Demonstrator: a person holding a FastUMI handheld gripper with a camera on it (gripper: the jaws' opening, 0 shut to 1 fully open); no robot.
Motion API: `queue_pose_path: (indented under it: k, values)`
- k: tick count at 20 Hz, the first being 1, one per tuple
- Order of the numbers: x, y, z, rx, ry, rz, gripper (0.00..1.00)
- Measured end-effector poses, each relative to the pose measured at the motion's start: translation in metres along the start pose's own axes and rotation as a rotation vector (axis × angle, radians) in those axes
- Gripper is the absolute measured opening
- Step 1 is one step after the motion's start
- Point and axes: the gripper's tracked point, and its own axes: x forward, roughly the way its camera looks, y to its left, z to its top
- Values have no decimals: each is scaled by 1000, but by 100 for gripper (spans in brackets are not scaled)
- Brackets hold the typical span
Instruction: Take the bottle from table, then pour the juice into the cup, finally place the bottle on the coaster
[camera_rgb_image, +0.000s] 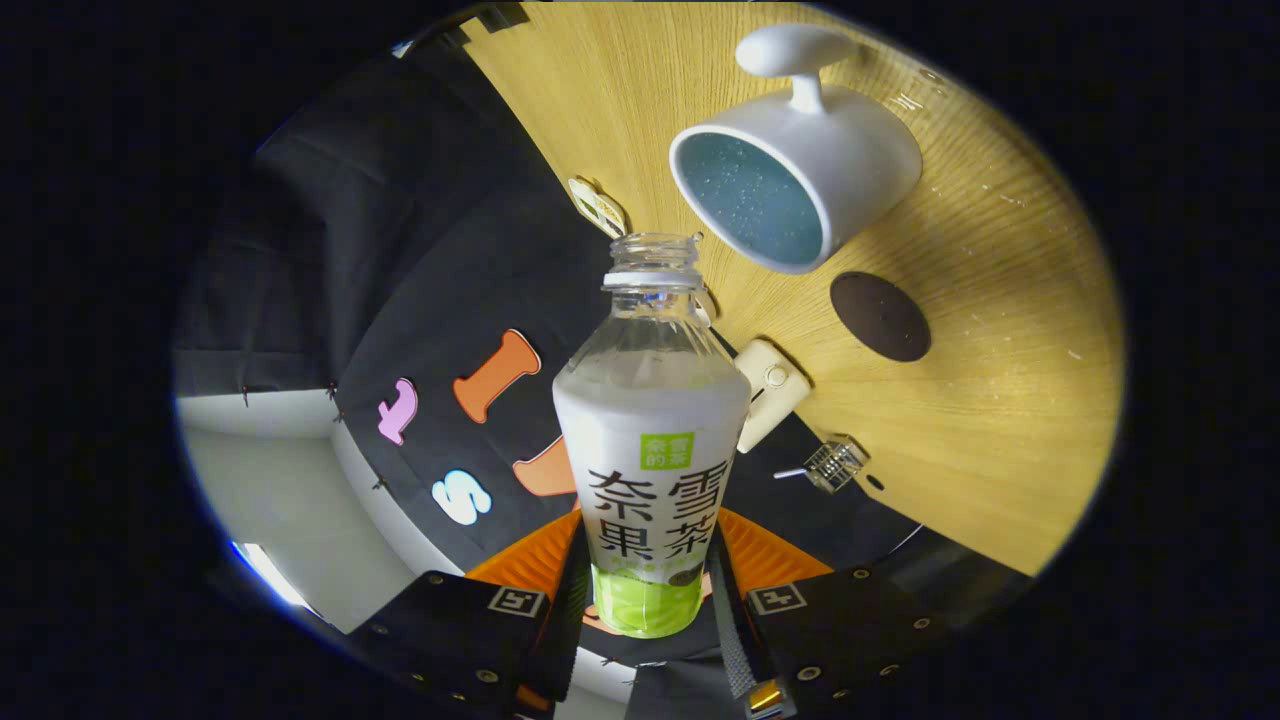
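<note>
Gripper view shows the gripper (648, 600) holding the bottle (650, 440): both fingers press on its lower part, one on each side, so the jaws are closed around it. The bottle stands along the fingers and points away from the camera. It has a white label with a green band at the bottom, a clear shoulder and neck above the label, and an open mouth with no cap on it. Whether there is juice inside, I cannot tell.

The whole scene looks tilted, so the table (1000, 400) appears as a slanted wooden surface beyond the bottle. Just past the mouth of the bottle, a little to the right of it, is the cup (800, 170). It is white outside and blue inside, and its handle is on the side far from the bottle. The opening of the cup faces toward the bottle mouth, and the two are near but not touching.

To the right of the bottle neck, near the cup, a dark round coaster (880, 316) lies flat on the table with nothing on it. Closer to the bottle label, at the edge of the table, is a small cream box (770, 392), and beside it a small metal clip (835, 464).
</note>
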Motion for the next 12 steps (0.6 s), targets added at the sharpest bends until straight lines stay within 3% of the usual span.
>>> queue_pose_path:
  k: [5,8,12]
  values:
    - [5,-44,4,-367,17,-89,59]
    - [1,-43,-2,-638,34,-48,59]
    - [0,-19,-29,-971,41,66,59]
